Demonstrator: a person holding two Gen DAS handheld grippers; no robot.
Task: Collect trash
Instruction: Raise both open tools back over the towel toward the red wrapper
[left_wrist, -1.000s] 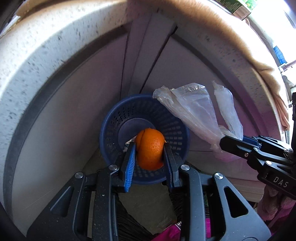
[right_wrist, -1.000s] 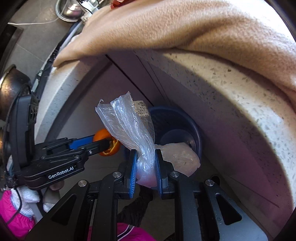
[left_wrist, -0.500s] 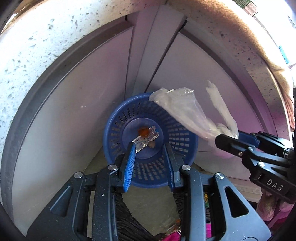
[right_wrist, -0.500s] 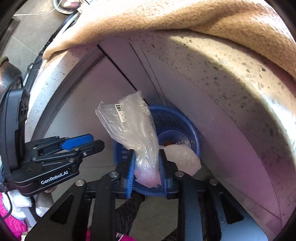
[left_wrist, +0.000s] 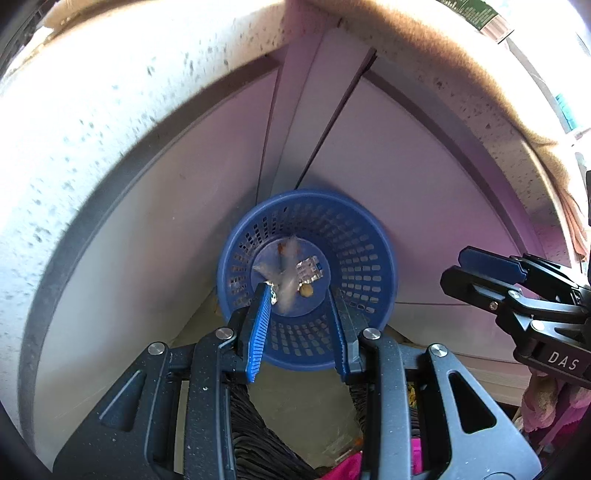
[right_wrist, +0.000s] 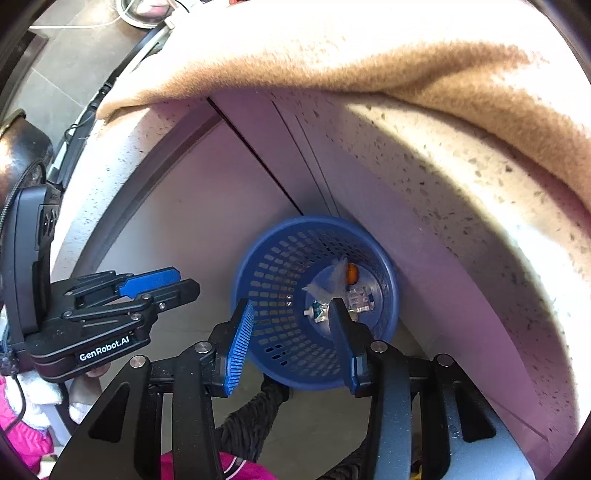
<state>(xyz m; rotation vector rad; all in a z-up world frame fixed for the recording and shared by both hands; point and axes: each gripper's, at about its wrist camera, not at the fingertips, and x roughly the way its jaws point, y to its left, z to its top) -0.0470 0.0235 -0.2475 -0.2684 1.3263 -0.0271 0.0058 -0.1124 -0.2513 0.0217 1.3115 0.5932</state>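
A blue perforated basket (left_wrist: 369, 258) (right_wrist: 273, 280) stands on the floor in the corner under the counter. In its bottom lie a crumpled clear plastic bag (left_wrist: 286, 280) (right_wrist: 327, 284), a piece of orange peel (right_wrist: 351, 272) and a foil blister pack (left_wrist: 310, 267) (right_wrist: 360, 299). My left gripper (left_wrist: 300, 325) (right_wrist: 188, 282) hangs open above the basket's near rim with nothing between its fingers. My right gripper (right_wrist: 291, 332) (left_wrist: 452, 267) is over the basket too. Its jaws are opening and nothing is between them.
A speckled stone counter edge (right_wrist: 461, 177) curves overhead, with a tan cloth (right_wrist: 332, 62) draped over it. Lilac cabinet doors (left_wrist: 406, 184) back the basket. A person's dark knitted sleeves (right_wrist: 255, 417) and pink clothing (left_wrist: 347, 465) are at the bottom.
The left gripper let go of the orange peel, which now lies in the basket. The right gripper opened and the clear plastic bag dropped in. Both hands stayed over the basket.
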